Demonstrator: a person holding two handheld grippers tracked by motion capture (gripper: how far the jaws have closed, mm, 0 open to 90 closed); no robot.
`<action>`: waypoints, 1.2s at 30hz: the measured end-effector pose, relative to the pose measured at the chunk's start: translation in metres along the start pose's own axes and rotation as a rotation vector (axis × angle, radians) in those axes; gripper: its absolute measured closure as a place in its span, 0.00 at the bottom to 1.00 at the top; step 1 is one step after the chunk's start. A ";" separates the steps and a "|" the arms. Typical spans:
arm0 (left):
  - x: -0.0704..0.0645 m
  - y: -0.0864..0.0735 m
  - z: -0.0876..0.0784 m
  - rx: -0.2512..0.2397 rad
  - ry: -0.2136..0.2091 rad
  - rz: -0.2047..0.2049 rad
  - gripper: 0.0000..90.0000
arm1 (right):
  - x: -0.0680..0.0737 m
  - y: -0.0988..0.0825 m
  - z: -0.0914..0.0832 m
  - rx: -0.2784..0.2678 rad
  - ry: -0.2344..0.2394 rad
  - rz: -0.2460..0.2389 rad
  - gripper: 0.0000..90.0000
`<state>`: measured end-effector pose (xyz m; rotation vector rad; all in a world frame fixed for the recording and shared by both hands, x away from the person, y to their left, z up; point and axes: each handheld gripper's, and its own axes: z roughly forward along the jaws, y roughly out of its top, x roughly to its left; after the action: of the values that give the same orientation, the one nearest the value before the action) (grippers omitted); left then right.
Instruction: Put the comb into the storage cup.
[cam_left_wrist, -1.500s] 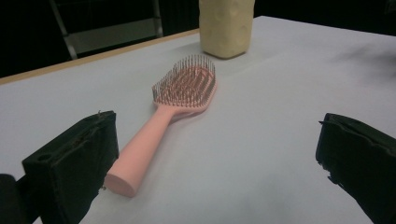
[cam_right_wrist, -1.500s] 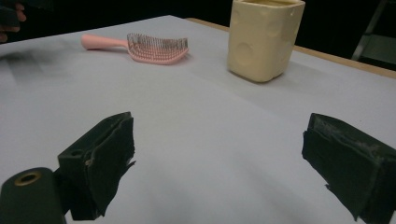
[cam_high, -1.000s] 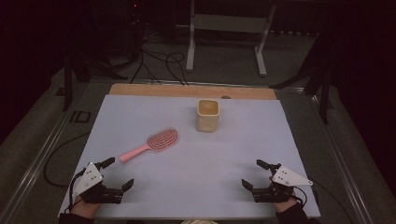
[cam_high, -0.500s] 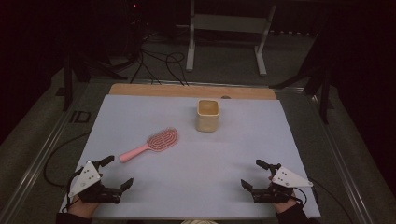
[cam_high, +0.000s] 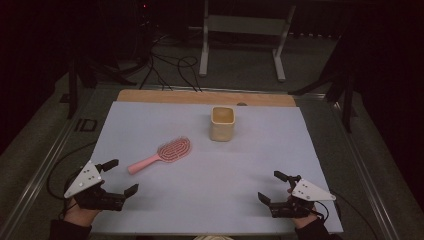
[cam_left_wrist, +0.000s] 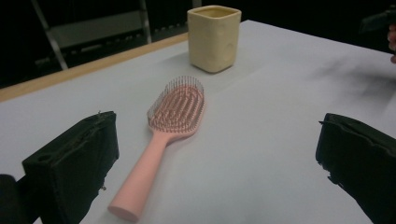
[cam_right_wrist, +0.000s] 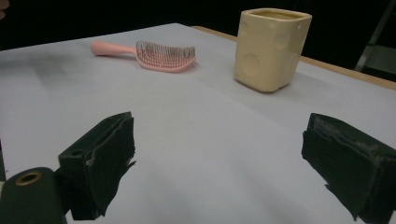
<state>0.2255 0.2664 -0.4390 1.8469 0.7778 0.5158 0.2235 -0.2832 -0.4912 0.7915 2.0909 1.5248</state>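
A: High view first: where do the left tongs (cam_high: 116, 176) and the right tongs (cam_high: 273, 186) sit?

B: Both rest at the near edge of the bench (cam_high: 210, 170), well apart from each other, each spread wide with nothing between the jaws.

A: And the brush (cam_high: 162, 154)?

B: Just ahead of the left tongs and a little toward the right tongs, lying flat, bristles up. Its handle end points back at the left tongs; the head points away, toward the cup (cam_high: 222, 123). No contact with either pair.

A: Left gripper view agrees?

B: Yes. The brush (cam_left_wrist: 163, 135) lies between the two released jaws but ahead of them, its handle end near the left-hand jaw, not touching that I can tell. The cup (cam_left_wrist: 214, 37) stands upright beyond the brush head, apart from it.

A: The cup, then. Anything in it?

B: It's a cream, square-mouthed cup, open on top. From above the inside looks tan; I can't tell whether anything lies in it. In the right gripper view the cup (cam_right_wrist: 270, 46) stands ahead of the open jaws, toward the right-hand one, and the rim hides the inside.

A: And the brush from there?

B: The brush (cam_right_wrist: 152, 55) lies farther off, ahead and toward the left-hand jaw, well apart from the cup.
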 end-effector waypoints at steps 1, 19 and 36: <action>0.001 0.002 0.000 0.005 -0.005 0.001 0.00 | 0.000 0.000 0.000 -0.002 0.002 -0.002 0.10; 0.039 0.012 0.017 0.099 0.042 -0.057 0.10 | 0.002 0.000 0.003 -0.001 0.009 0.004 0.10; 0.069 0.000 0.048 0.207 0.095 -0.122 0.50 | 0.002 0.000 0.004 -0.003 0.023 0.011 0.10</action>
<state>0.3053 0.2850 -0.4571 1.9594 1.0341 0.4612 0.2246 -0.2796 -0.4926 0.7890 2.1038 1.5489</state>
